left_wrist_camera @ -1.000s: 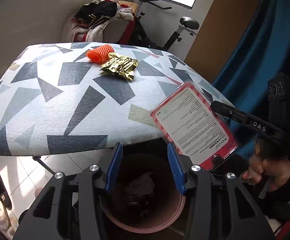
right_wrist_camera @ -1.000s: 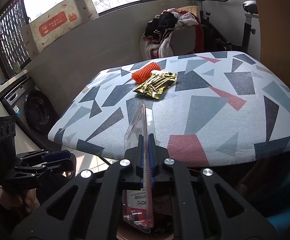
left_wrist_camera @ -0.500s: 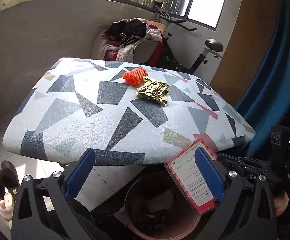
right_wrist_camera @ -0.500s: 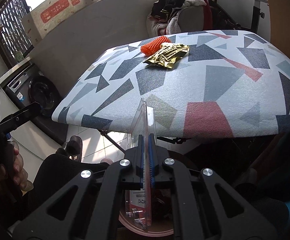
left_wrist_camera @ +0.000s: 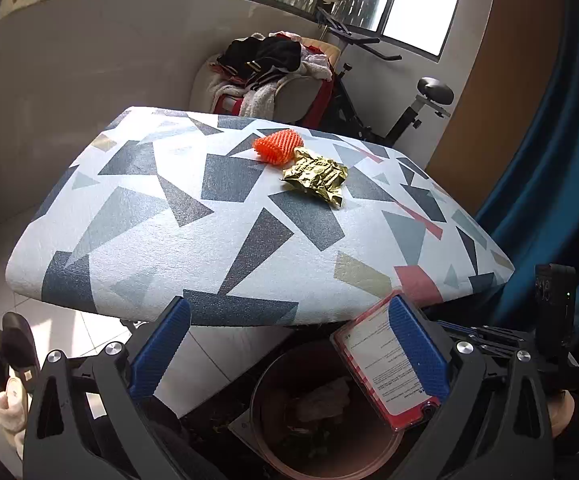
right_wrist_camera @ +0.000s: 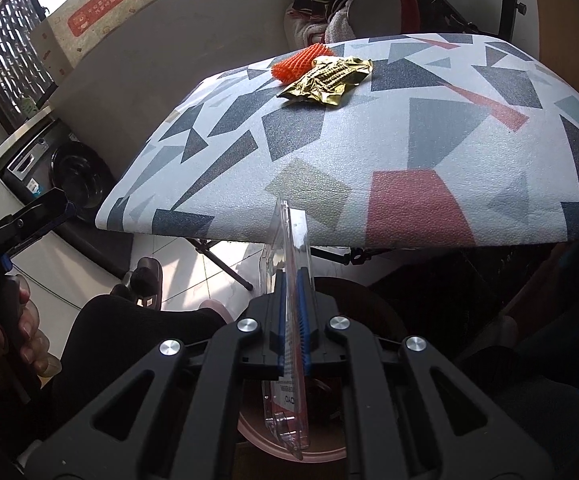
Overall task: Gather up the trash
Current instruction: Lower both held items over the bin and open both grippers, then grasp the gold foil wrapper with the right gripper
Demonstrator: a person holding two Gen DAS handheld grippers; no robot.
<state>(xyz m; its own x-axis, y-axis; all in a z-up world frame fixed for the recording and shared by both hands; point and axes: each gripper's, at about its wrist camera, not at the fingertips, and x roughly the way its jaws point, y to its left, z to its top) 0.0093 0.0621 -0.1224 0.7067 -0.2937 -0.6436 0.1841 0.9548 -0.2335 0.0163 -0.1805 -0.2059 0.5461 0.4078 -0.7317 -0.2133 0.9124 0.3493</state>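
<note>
A red-edged clear plastic package (left_wrist_camera: 381,364) hangs edge-up over the round pink trash bin (left_wrist_camera: 258,412). My right gripper (right_wrist_camera: 291,280) still has its blue pads on the package (right_wrist_camera: 287,240), and its jaws are opening. The bin (right_wrist_camera: 249,436) sits on the floor below the near edge of the patterned table (left_wrist_camera: 169,216). My left gripper (left_wrist_camera: 289,304) stands wide open above the bin with nothing between its fingers. An orange mesh net (left_wrist_camera: 277,151) and a crumpled gold wrapper (left_wrist_camera: 316,178) lie together at the far side of the table (right_wrist_camera: 409,140).
Crumpled trash lies inside the bin. A chair piled with clothes (left_wrist_camera: 269,68) and an exercise bike (left_wrist_camera: 429,92) stand behind the table. A blue curtain (left_wrist_camera: 549,200) hangs at the right. A washing machine (right_wrist_camera: 69,168) and slippers (left_wrist_camera: 5,348) are at the left.
My left gripper let go of the package, opened wide and drew back. My right gripper carried the package down toward the bin.
</note>
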